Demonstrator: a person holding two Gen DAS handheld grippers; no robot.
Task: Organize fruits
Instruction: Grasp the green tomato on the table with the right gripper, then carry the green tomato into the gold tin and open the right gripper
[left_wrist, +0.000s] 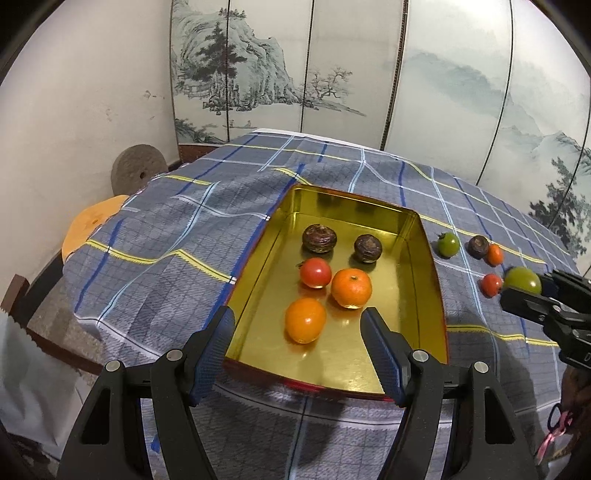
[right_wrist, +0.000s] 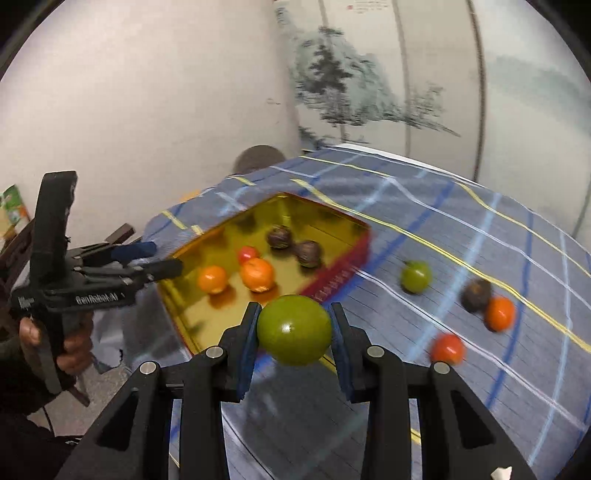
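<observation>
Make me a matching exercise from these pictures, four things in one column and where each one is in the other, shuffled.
Things:
1. large green fruit
2. tangerine
3. small green tomato
4. left tool

Places or states:
A. lying on the checked cloth, right of the tin
B. inside the gold tin
C. open over the tin's near edge
D. clamped in the right tool

Pairs: 1-D, 2-B, 3-A, 4-C

Tabletop (left_wrist: 147, 236) under a grey checked cloth (left_wrist: 369, 177); on it a gold tin (left_wrist: 421, 236) mid-frame, 4 small fruits (left_wrist: 448, 244) at right.
</observation>
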